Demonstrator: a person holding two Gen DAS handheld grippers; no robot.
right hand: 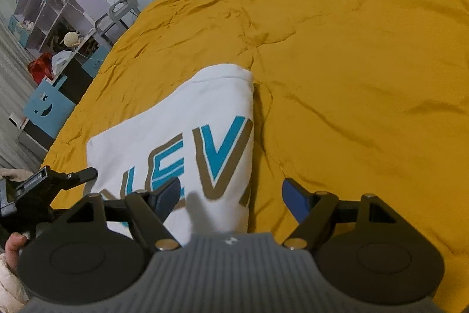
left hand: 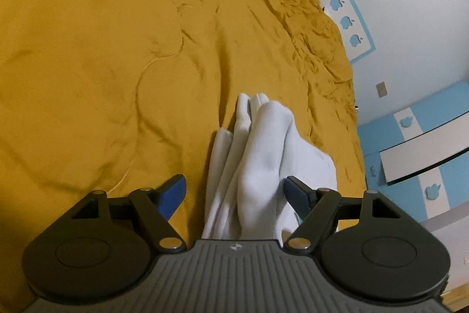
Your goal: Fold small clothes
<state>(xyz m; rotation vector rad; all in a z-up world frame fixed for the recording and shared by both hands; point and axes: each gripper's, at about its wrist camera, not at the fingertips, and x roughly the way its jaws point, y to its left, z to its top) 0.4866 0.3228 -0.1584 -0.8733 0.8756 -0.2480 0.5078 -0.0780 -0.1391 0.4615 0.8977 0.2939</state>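
Observation:
A white garment (left hand: pixel 258 154) lies bunched in long folds on the yellow bedspread (left hand: pixel 117 49). My left gripper (left hand: pixel 234 195) hovers over its near end, open wide, with the folds between the blue pads and neither pad pressing. In the right wrist view the white shirt (right hand: pixel 176 131) with teal and brown letters lies folded flat on the bedspread (right hand: pixel 366 78). My right gripper (right hand: pixel 231 197) is open over the shirt's near right edge. Its left finger (right hand: pixel 167 195) is above the cloth and its right finger (right hand: pixel 296 198) above bare bedspread. Nothing is held.
The bed ends at the right by a wall and a blue and white cabinet (left hand: pixel 416 148). On the other side stand shelves (right hand: pixel 52 19) and a blue stool (right hand: pixel 47 107) on the floor. A hand (right hand: pixel 13 247) grips a black handle at the lower left.

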